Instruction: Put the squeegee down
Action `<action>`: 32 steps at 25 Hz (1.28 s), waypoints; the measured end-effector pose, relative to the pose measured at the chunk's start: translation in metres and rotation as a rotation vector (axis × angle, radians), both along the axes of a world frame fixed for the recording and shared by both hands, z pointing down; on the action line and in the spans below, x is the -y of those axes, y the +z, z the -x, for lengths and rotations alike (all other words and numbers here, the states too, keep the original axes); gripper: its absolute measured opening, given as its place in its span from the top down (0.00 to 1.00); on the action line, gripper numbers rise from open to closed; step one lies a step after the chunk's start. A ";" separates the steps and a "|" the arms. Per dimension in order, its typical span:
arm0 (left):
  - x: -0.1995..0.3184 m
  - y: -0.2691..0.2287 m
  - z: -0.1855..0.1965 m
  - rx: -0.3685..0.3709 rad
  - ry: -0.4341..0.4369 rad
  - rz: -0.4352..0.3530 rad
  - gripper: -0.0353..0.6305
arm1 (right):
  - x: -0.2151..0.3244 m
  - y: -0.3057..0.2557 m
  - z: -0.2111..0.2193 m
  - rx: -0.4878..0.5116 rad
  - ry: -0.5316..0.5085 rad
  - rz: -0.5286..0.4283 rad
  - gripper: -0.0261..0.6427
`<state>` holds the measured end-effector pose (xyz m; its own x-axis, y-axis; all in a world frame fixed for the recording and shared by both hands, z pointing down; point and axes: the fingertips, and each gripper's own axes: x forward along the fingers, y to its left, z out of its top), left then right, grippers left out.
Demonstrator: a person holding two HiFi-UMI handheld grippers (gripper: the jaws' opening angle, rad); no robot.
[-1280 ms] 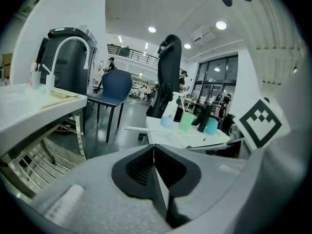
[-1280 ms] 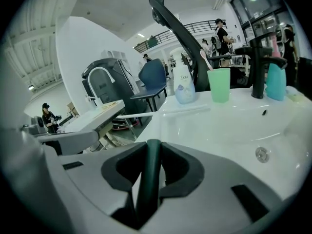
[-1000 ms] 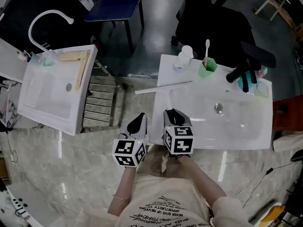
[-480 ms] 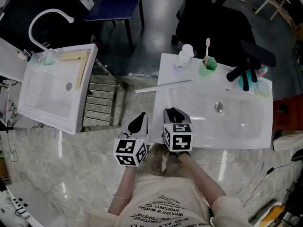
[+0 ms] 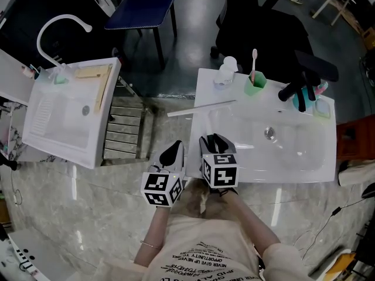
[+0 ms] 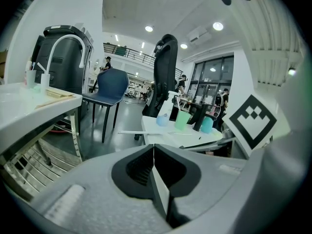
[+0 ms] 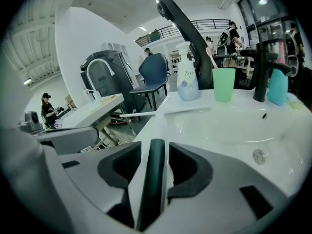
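The squeegee lies on the left rim of the white sink (image 5: 293, 170), its long white blade (image 5: 202, 107) across the rim and partly overhanging it. The dark green handle (image 7: 153, 174) runs back between the jaws of my right gripper (image 5: 214, 140). Those jaws are opening; in the right gripper view (image 7: 155, 145) a narrow gap shows on each side of the handle, and the pads do not press on it. My left gripper (image 5: 173, 151) hangs just left of the sink. The left gripper view (image 6: 154, 147) shows it shut with nothing in it.
At the sink's back stand a white bottle (image 5: 225, 72), a green cup (image 5: 255, 85) with a toothbrush, a black faucet (image 5: 299, 89) and a teal cup (image 7: 278, 87). A second white sink (image 5: 64, 116) and a metal rack (image 5: 126, 130) are at left. Chairs (image 5: 143, 2) stand behind.
The right gripper's jaws stand a little wider around the squeegee handle than before. Neither hand has moved, and the squeegee lies where it was.
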<state>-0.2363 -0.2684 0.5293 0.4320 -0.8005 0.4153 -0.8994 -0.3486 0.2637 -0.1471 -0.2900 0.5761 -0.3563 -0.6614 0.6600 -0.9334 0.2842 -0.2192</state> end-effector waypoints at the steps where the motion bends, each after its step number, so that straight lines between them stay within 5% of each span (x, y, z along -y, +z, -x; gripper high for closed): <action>1: 0.000 -0.001 0.000 -0.001 0.003 -0.003 0.91 | -0.001 -0.001 -0.001 0.007 0.000 -0.006 0.72; 10: -0.002 -0.017 -0.007 0.006 0.052 -0.053 0.91 | -0.005 -0.035 -0.009 0.085 -0.018 -0.130 0.72; 19: -0.006 -0.046 -0.018 0.013 0.063 -0.129 0.91 | -0.013 -0.077 -0.023 0.106 -0.105 -0.267 0.92; 32: -0.006 -0.107 -0.034 0.029 0.077 -0.298 0.91 | -0.003 -0.143 -0.058 0.227 -0.134 -0.425 0.95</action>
